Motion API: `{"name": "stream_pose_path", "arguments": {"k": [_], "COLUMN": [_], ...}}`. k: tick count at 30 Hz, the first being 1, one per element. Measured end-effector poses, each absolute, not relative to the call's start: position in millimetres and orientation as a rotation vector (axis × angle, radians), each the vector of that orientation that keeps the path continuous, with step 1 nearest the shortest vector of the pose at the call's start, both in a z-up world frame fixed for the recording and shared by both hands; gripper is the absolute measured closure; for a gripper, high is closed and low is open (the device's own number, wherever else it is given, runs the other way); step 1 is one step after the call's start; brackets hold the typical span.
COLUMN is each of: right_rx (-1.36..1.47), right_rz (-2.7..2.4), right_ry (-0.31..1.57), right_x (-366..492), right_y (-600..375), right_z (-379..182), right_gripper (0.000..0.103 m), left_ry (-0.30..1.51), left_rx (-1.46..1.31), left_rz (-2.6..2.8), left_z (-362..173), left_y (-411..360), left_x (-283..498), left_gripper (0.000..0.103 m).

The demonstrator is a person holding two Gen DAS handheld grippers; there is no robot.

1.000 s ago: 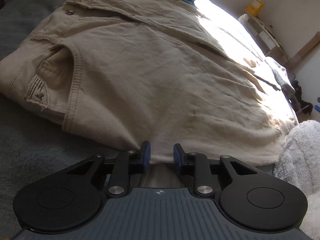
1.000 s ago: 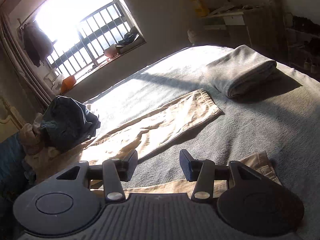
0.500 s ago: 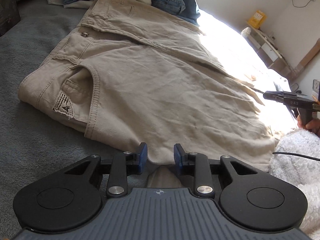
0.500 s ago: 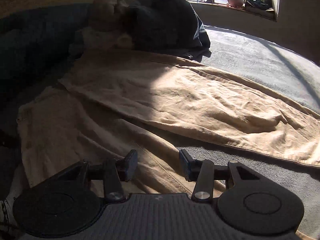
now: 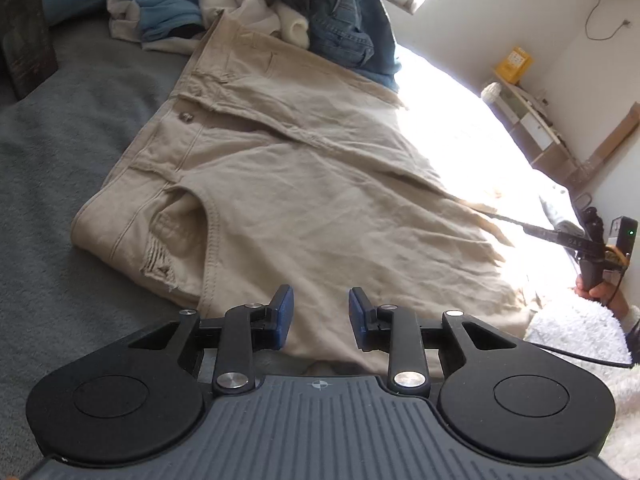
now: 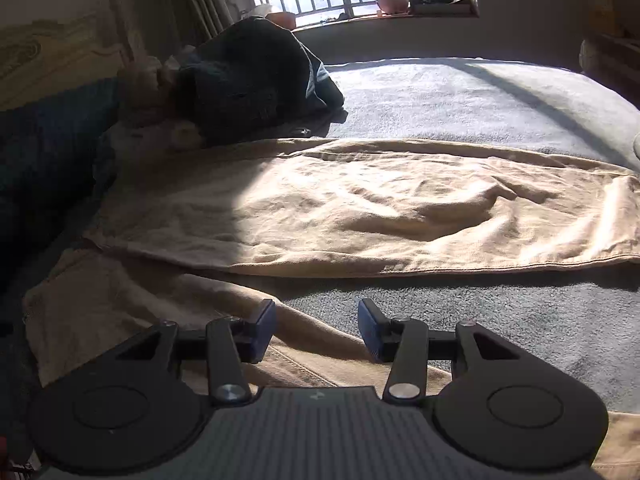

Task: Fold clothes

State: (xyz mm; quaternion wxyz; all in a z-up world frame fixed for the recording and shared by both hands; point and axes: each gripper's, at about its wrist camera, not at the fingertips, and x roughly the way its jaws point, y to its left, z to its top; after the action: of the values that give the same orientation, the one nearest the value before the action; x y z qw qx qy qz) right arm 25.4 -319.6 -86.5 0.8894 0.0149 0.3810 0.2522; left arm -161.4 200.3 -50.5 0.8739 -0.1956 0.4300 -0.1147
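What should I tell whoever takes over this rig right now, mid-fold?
Left gripper: fingers opening, nothing pinched, over the near edge of the beige trousers.
Right gripper: open, empty, above the near trouser leg.
Trousers lie spread flat on the grey bed, waistband by the pile of unfolded clothes, the far leg stretched out apart from the near one.
Done: trousers laid out. Left: bring one leg onto the other, fold them up, then probably the pile.

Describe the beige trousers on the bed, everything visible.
The beige trousers look like creased cotton twill, lying flat and front up on the grey blanket. The waistband has a metal button, and an inside-out pocket shows a label. The legs are spread apart, the far one sunlit. The waist end touches the clothes pile. Neither tool grips them.
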Motion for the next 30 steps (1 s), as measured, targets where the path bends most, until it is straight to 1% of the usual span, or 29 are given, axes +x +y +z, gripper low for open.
{"name": "stream_pose_path", "arguments": {"k": [4,7,9,13,15,17,20,23,25,26,27,30], "right_rx": [0.034,0.155,0.214,0.265,0.291,0.393,0.506,0.806,0.847,0.794,0.725,0.63], "right_rz": [0.45,0.355,0.318,0.205,0.132,0.078,-0.167,-0.263,-0.337,-0.377,-0.414,-0.438], "right_ry": [0.804,0.793,0.8,0.923,0.942,0.88,0.761,0.58,0.473,0.432,0.415,0.4], "right_x": [15,-2,-14,-22,-18,-9,0,-21,-43,-52,-58,-64], "right_y": [-348,-391,-414,-440,-448,-458,-480,-529,-549,-554,-554,-556], "right_z": [-86,-85,-90,-122,-138,-141,-125,-106,-90,-81,-73,-61], "right_gripper": [0.055,0.055,0.055,0.055,0.065,0.065,0.062,0.061,0.06,0.056,0.053,0.051], "left_ry": [0.895,0.94,0.966,0.966,0.967,0.965,0.949,0.92,0.91,0.914,0.918,0.928], "left_rx": [-0.307,-0.219,-0.22,-0.27,-0.29,-0.303,-0.331,-0.36,-0.4,-0.419,-0.42,-0.41], "left_rz": [-0.252,-0.194,-0.173,-0.169,-0.168,-0.171,-0.167,-0.178,-0.216,-0.243,-0.26,-0.285], "left_z": [-61,-83,-95,-105,-104,-104,-101,-93,-89,-88,-88,-88], "left_y": [165,145,146,154,157,159,163,170,175,177,176,172], "left_x": [-128,-113,-112,-113,-112,-112,-114,-124,-132,-135,-137,-140], "left_gripper": [0.072,0.072,0.072,0.073,0.072,0.072,0.072,0.071,0.07,0.07,0.07,0.069]}}
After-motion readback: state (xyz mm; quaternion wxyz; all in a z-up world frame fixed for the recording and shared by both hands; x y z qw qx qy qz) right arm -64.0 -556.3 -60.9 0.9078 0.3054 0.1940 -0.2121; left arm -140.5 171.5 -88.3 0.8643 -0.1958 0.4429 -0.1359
